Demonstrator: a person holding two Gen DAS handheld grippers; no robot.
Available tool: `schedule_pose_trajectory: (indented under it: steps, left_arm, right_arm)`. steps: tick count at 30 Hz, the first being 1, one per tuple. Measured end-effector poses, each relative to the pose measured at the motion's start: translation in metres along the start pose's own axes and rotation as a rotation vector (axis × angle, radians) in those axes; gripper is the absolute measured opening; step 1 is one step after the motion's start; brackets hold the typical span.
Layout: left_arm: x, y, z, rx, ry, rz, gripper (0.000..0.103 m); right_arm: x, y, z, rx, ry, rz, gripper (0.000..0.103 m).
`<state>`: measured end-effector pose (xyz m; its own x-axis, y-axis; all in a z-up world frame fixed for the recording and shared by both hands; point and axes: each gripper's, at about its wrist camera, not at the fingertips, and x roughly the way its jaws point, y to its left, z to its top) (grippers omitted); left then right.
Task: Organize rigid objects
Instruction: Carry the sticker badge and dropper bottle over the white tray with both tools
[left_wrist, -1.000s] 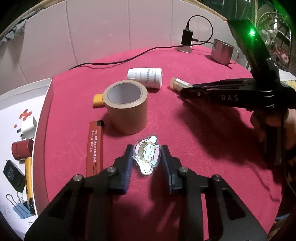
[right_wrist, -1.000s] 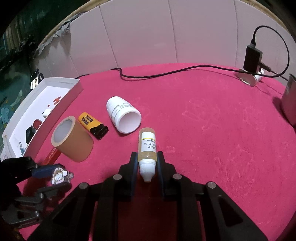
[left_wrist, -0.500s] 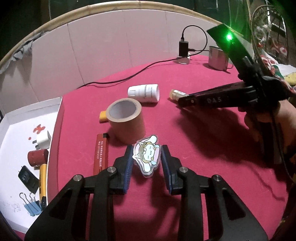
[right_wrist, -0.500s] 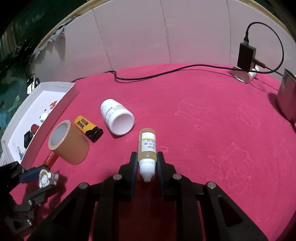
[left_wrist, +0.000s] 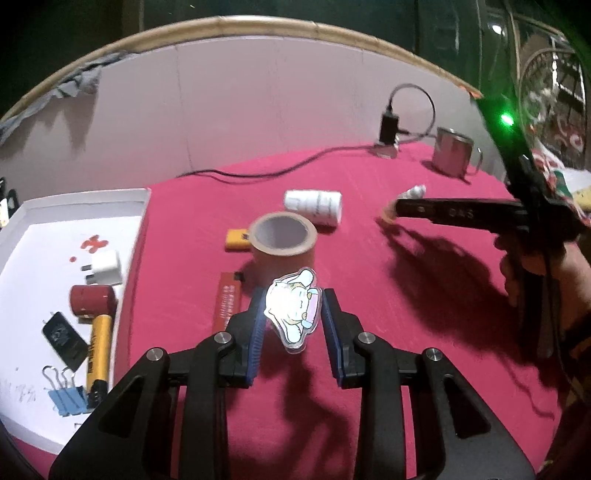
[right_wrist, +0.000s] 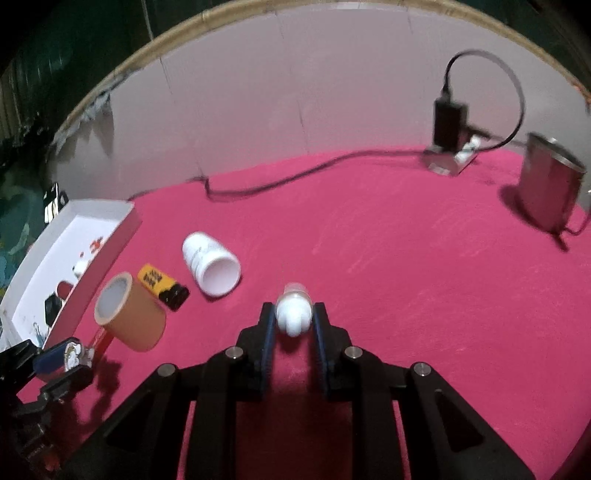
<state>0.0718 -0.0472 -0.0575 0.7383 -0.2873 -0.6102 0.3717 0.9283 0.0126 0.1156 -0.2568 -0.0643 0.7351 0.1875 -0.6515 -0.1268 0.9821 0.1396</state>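
While both grippers hang above the red cloth, each is closed on a small item.
Table (left_wrist: 369, 295): red cloth; a wide bare stretch on the right, between the lying items and the metal cup (right_wrist: 546, 188).
Tray (left_wrist: 22, 254): white, at the table's left edge, its rim just beside the cloth; it holds a plug, a red cylinder and clips, with bare floor at its far end.
Tape roll (left_wrist: 282, 245): on end, near the left gripper; a white bottle (right_wrist: 210, 264) lies just beyond it.
Left gripper (left_wrist: 293, 314): narrowly parted, pads pressed on a cartoon charm (left_wrist: 291, 308), lifted clear of the cloth.
Right gripper (right_wrist: 293, 317): nearly closed, gripping a dropper bottle (right_wrist: 293, 314), white cap toward the camera.
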Motion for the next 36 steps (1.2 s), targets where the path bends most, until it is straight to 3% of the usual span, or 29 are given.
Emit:
schedule_pose_trajectory:
  steps: [7, 10, 15, 30, 36]
  left_arm:
    - [-0.015, 0.014, -0.001, -0.069, -0.093, 0.033, 0.029]
    - [-0.015, 0.013, -0.001, -0.065, -0.101, 0.037, 0.029]
    - [-0.017, 0.01, -0.001, -0.052, -0.107, 0.037, 0.029]
    - [-0.024, 0.014, -0.003, -0.081, -0.136, 0.039, 0.029]
    - [-0.03, 0.03, -0.004, -0.181, -0.127, 0.01, 0.029]
  right_arm:
    - [-0.047, 0.018, -0.01, -0.057, -0.279, -0.118, 0.019]
    - [-0.056, 0.03, -0.015, -0.11, -0.344, -0.16, 0.019]
    - [-0.055, 0.039, -0.015, -0.174, -0.353, -0.181, 0.019]
    - [-0.056, 0.041, -0.018, -0.169, -0.353, -0.181, 0.019]
    - [-0.057, 0.043, -0.017, -0.145, -0.33, -0.163, 0.019]
